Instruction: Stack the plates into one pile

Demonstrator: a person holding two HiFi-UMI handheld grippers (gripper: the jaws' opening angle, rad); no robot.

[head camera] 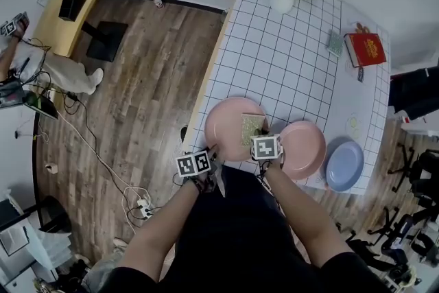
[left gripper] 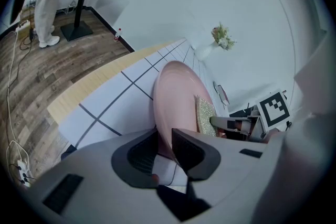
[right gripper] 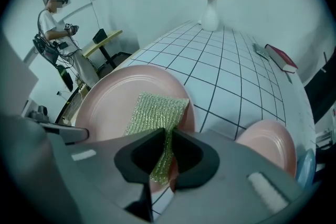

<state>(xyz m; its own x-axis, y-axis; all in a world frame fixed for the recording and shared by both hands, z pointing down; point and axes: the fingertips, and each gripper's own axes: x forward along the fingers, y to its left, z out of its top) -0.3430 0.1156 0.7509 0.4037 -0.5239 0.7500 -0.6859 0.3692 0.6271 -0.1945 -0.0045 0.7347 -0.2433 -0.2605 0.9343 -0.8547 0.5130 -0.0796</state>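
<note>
Bright even light, soft shadows, fisheye-warped dark edges, sharp focus

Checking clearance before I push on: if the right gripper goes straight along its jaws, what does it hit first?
Probably the large pink plate: the right gripper, shut on the green scrub cloth, points down at it, and the cloth would touch first. Depth unclear.

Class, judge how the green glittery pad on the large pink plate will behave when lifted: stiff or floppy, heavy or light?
Probably floppy: the green pad creases where the right gripper pinches it. Likely light, being thin mesh. It may slide easily off the smooth pink plate.
</note>
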